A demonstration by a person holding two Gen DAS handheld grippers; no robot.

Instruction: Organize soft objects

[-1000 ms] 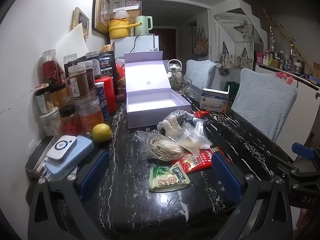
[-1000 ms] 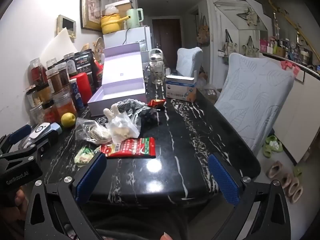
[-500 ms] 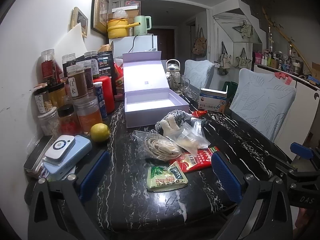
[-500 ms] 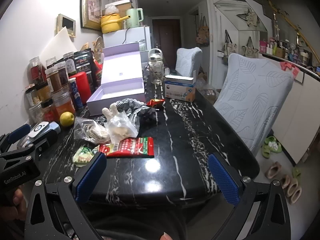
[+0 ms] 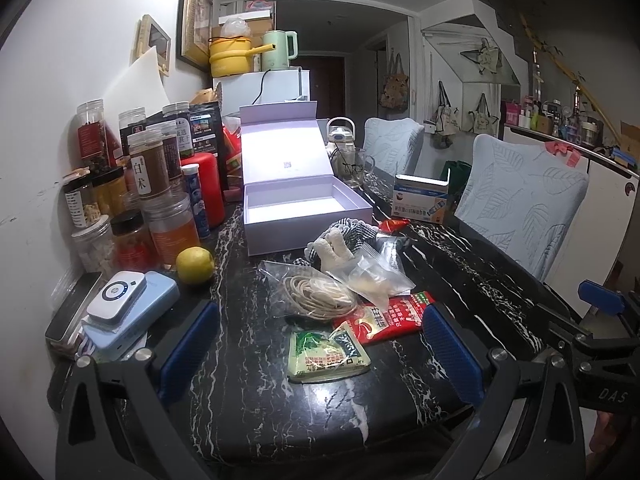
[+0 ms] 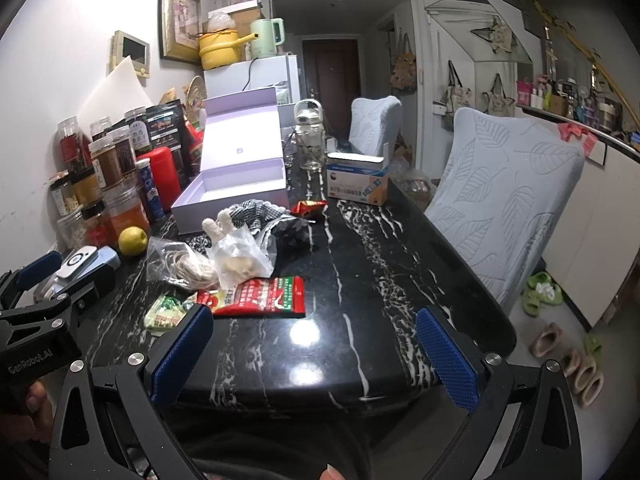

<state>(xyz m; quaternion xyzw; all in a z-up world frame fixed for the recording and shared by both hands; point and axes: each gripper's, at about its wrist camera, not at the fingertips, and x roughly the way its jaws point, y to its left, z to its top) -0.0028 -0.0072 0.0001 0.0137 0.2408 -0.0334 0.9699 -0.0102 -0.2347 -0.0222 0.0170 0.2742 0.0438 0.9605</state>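
The black table (image 5: 248, 344) holds everything. On it sits the open purple box (image 5: 304, 212), and it looks empty. Just in front of the box lies a checked cloth (image 5: 356, 234) with a small white plush toy (image 5: 332, 246), maybe a bunny. Nearer than that lie a bag of cord (image 5: 312, 296), a red packet (image 5: 384, 316) and a green packet (image 5: 326, 356). The left gripper (image 5: 316, 348) and right gripper (image 6: 312, 352) are both spread wide, holding nothing. Go slow to one soft thing, pinch its middle, and lift it over the box wall.
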